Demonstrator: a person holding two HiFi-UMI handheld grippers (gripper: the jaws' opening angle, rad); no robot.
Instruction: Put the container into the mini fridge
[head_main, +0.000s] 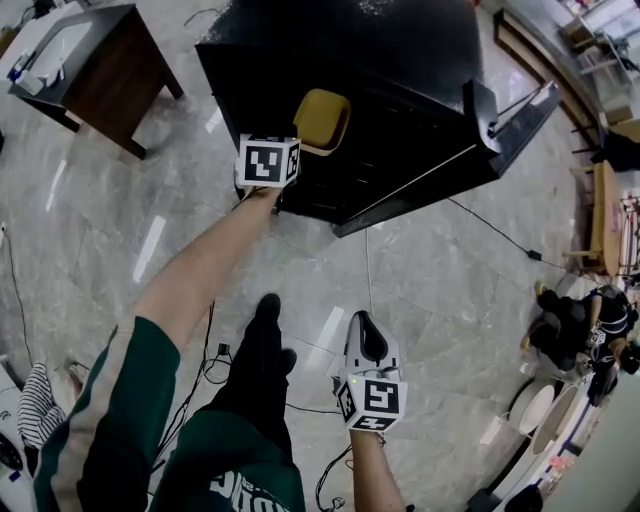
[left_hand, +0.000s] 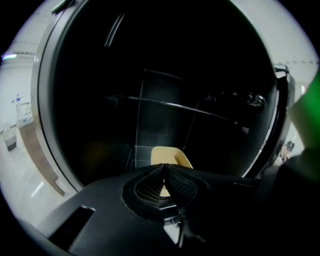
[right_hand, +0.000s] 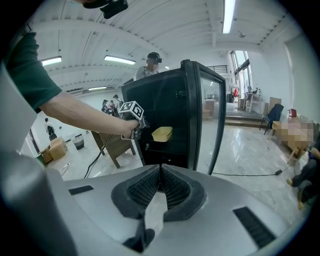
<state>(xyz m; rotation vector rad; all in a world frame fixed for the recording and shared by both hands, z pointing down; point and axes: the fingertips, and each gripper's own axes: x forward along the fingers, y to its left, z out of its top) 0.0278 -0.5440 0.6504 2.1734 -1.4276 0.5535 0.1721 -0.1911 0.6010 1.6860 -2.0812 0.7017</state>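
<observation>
The black mini fridge (head_main: 400, 60) stands with its glass door (head_main: 505, 135) swung open to the right. My left gripper (head_main: 298, 143) reaches into the opening, shut on the near rim of a pale yellow container (head_main: 321, 119). In the left gripper view the jaws (left_hand: 164, 168) meet at their tips, and the container (left_hand: 172, 156) lies just beyond them, over a wire shelf in the dark interior (left_hand: 150, 100). From the right gripper view the container (right_hand: 162, 133) is inside the fridge (right_hand: 165, 100), level with a shelf. My right gripper (head_main: 365, 322) hangs low and back from the fridge, shut and holding nothing (right_hand: 160, 169).
A dark wooden table (head_main: 100, 60) stands left of the fridge. Cables (head_main: 480, 225) run across the marble floor. My own leg and shoe (head_main: 265, 330) are between the grippers. Bags and round items (head_main: 580, 330) crowd the right edge. A person (right_hand: 150, 65) stands behind the fridge.
</observation>
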